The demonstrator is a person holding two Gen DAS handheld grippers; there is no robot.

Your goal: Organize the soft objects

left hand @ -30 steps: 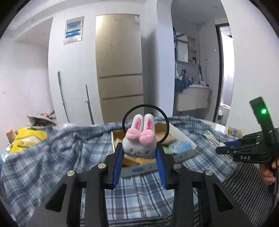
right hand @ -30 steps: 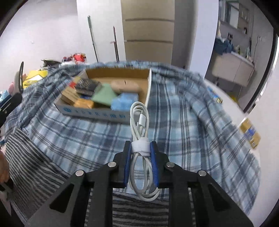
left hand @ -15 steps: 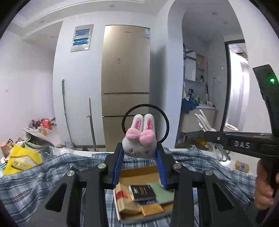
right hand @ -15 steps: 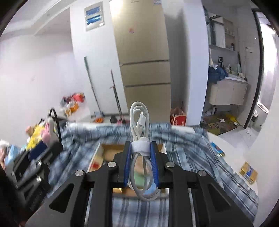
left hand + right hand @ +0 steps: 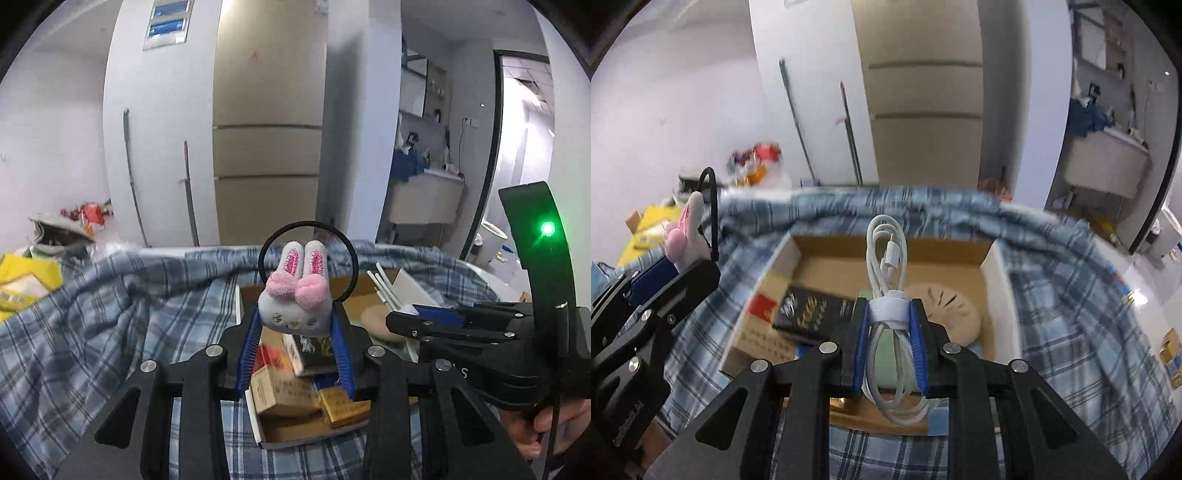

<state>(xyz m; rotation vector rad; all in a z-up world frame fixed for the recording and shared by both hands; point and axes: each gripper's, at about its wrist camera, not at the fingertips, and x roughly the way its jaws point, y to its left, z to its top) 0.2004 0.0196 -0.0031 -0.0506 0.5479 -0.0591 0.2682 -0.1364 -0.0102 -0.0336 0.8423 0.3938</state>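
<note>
Now | L gripper (image 5: 295, 332) clamped on bunny hair tie (image 5: 293, 306), over box (image 5: 993, 266) near-left corner | R gripper (image 5: 889, 332) clamped on white cable (image 5: 888, 254), above box near edge, plaid cloth (image 5: 1071, 295) under.

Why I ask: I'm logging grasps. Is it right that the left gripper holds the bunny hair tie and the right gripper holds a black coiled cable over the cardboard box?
Not quite: the coiled cable is white, as the right wrist view shows. The rest stands: the right gripper holds it over the cardboard box, and the left gripper holds the bunny hair tie.
</note>
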